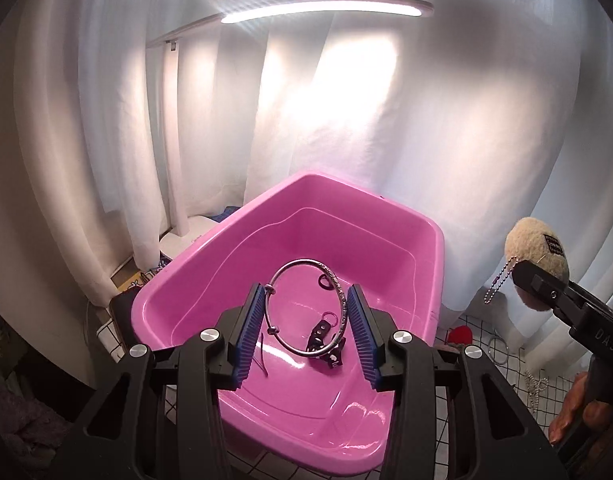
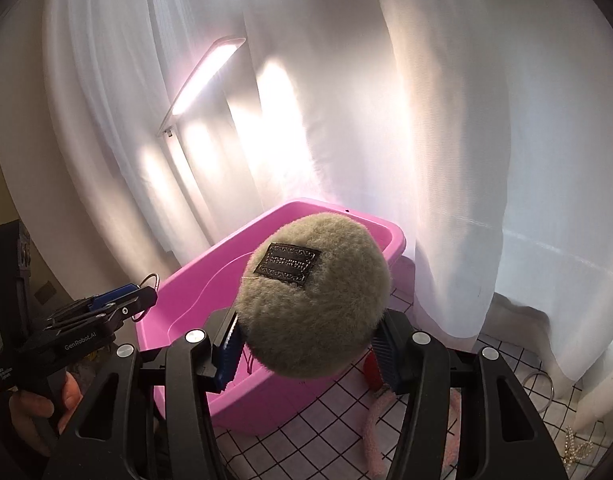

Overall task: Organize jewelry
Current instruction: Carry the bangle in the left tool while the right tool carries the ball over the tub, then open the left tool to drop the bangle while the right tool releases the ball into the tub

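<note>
White curtain (image 1: 446,140) behind pink tub (image 1: 386,400), lit lamp (image 1: 326,10) overhead, checked tabletop (image 2: 326,432) below

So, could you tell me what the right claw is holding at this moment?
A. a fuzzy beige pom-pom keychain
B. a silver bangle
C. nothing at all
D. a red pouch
A: the right claw is clamped on the fuzzy beige pom-pom keychain, while the silver bangle sits in the left claw.

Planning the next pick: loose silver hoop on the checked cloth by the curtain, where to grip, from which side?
Likely the near arc of the silver hoop, from above, one finger inside the ring and one outside: it lies flat on the checked cloth, its wire is thin, and its far arc sits by the curtain hem.
</note>
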`<state>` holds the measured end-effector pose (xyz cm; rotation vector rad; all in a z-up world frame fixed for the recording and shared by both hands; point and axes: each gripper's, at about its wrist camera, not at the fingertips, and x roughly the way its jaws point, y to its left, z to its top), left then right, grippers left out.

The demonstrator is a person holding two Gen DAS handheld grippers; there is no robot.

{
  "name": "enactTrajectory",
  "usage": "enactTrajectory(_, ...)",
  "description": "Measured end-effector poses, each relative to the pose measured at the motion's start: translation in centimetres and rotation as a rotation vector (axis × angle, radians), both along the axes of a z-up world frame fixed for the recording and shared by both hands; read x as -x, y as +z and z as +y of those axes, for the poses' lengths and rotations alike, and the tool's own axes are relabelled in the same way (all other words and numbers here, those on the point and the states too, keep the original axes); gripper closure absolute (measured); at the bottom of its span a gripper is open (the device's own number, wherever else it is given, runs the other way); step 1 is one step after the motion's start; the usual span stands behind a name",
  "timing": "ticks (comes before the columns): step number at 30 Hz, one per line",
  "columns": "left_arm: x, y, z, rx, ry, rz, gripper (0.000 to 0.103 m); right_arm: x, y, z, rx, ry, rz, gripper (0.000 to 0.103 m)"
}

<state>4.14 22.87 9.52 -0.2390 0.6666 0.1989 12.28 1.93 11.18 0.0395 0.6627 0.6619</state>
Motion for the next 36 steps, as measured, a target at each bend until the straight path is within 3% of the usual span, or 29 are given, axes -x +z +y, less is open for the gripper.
enactTrajectory(9,-4.7,-2.3,4.2,0.038,-0.036,0.088,0.061,-5.1,-1.7,7.1,0.085,0.051,0.07,0.05)
enactTrajectory(23,-9.7,-7.4,6.4,0.125,-0.103,0.333,0.061,-10.5,-7.5,12.7,0.314,0.105,0.305,0.05)
enactTrajectory(36,-10.4,-9.1,7.2,0.171,-0.105,0.388,0.061,-12.6,-9.7,15.2,0.408,0.104,0.379,0.049)
